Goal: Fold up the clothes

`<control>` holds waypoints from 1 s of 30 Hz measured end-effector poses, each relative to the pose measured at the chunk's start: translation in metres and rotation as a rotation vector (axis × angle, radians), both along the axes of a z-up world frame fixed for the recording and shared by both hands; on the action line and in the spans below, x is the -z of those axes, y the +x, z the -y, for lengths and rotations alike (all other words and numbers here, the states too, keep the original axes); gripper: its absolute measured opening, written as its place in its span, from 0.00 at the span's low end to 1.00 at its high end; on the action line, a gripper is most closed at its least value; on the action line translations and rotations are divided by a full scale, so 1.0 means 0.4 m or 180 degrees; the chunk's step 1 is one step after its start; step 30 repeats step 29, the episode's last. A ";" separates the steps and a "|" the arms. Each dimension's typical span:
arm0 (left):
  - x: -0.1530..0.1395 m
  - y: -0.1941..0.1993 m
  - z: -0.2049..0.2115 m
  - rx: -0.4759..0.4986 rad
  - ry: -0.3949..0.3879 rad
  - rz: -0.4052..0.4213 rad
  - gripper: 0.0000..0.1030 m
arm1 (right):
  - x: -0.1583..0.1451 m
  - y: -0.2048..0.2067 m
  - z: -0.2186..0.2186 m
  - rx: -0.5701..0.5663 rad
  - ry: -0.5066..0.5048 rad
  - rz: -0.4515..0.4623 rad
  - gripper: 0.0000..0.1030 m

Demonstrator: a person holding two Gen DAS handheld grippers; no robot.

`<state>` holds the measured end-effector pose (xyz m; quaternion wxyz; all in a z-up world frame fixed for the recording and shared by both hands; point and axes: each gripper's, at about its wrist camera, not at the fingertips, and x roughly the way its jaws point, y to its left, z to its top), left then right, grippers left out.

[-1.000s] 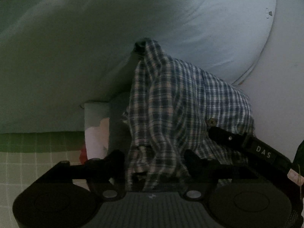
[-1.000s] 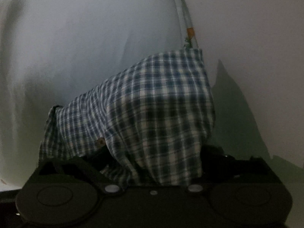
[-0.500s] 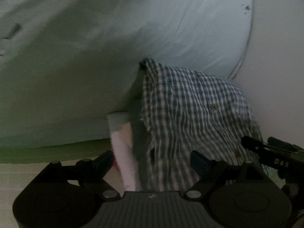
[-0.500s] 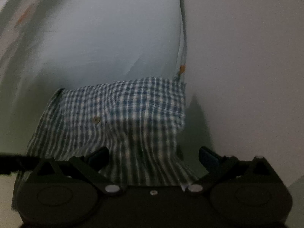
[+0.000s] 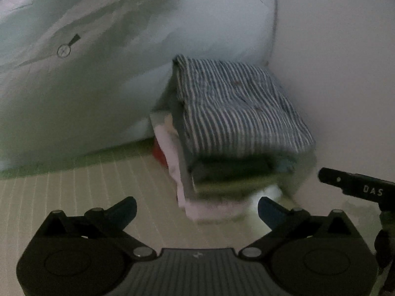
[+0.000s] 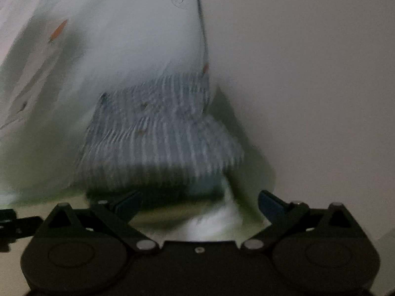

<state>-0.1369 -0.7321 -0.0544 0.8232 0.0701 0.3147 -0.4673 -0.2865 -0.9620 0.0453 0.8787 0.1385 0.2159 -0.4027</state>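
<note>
1. Left tool (image 5: 197,207): jaws have just been spreading, now released, nothing between them.
2. Plaid shirt (image 5: 237,108): folded, topping the stack of clothes (image 5: 222,172) beside the wall (image 5: 333,74).
3. Right tool (image 6: 200,202): released, empty.
4. Risk: the stack looks uneven; a nudge could topple it.

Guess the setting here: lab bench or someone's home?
Likely a home bedroom, on a bed. A stack of folded clothes topped by a plaid shirt sits on a green checked sheet, against a big pale pillow and a plain wall.
</note>
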 end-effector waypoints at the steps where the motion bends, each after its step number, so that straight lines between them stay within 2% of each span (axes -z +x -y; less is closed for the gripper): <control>1: 0.007 -0.017 -0.013 0.0007 0.0027 -0.0016 1.00 | 0.011 -0.012 -0.017 -0.0003 0.0041 -0.0019 0.96; 7: 0.033 -0.084 -0.075 0.0102 0.0089 -0.0076 1.00 | 0.058 -0.076 -0.108 0.0003 0.0269 -0.0095 0.96; 12: 0.039 -0.125 -0.124 0.0147 0.0084 -0.0039 1.00 | 0.085 -0.100 -0.152 0.0055 0.0327 -0.0157 0.97; 19: 0.037 -0.155 -0.143 0.0228 0.0048 0.0013 1.00 | 0.083 -0.142 -0.190 0.0062 0.0278 -0.0141 0.99; 30: 0.023 -0.170 -0.151 0.0246 0.0023 0.0075 1.00 | 0.073 -0.155 -0.194 0.0054 0.0273 -0.0089 0.99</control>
